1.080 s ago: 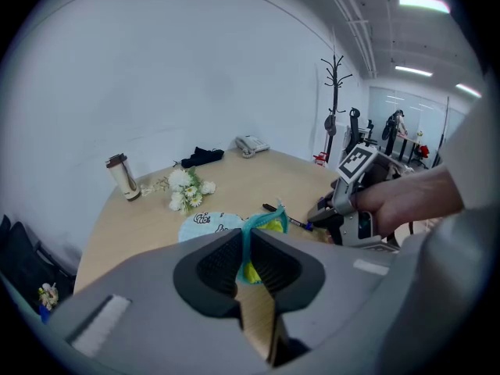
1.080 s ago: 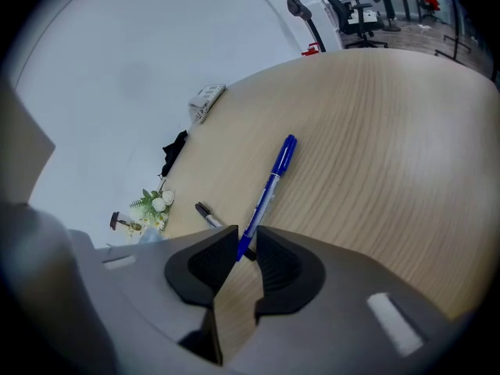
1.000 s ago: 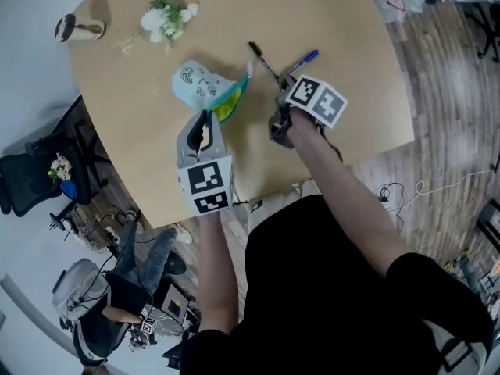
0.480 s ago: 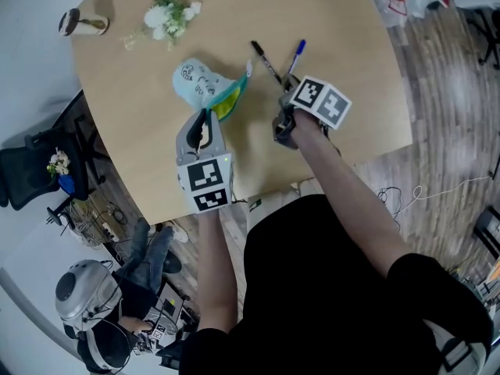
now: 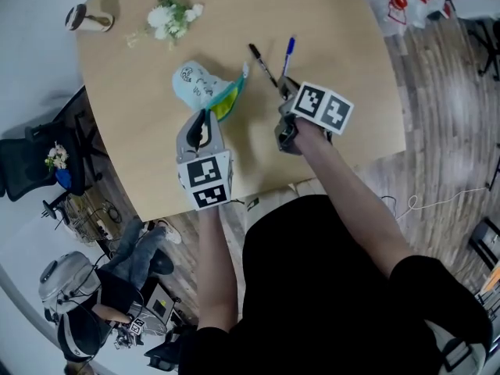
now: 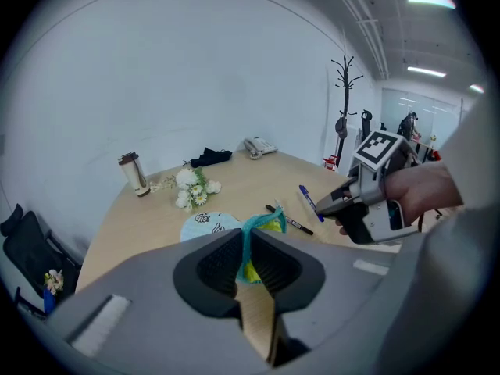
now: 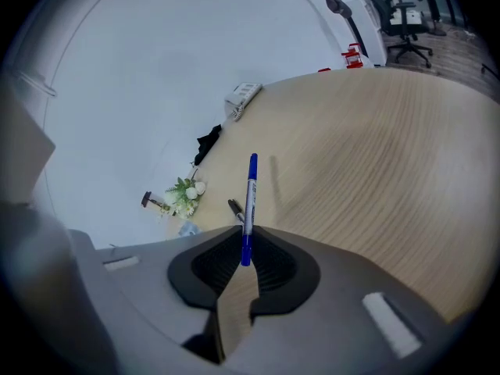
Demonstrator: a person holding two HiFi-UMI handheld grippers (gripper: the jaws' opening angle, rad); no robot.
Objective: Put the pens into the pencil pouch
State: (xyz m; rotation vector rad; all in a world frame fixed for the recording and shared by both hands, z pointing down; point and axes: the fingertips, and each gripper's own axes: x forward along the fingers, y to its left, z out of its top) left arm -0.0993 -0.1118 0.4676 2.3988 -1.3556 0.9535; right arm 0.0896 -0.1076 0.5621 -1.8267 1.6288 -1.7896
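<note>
Round wooden table (image 5: 336, 22), office floor around it. Left gripper (image 5: 207, 116) is clamped on the rim of the pencil pouch (image 5: 199, 84), centre-left of the frame. Right gripper (image 5: 284, 87) pinches the blue pen (image 5: 288, 53) by 1 end, upper centre. Black pen (image 5: 262, 62) lies on the table between them. Risks: the end-only grip may let the blue pen pivot or drop. The pouch mouth, held at 1 edge, may sag so the tip snags.
</note>
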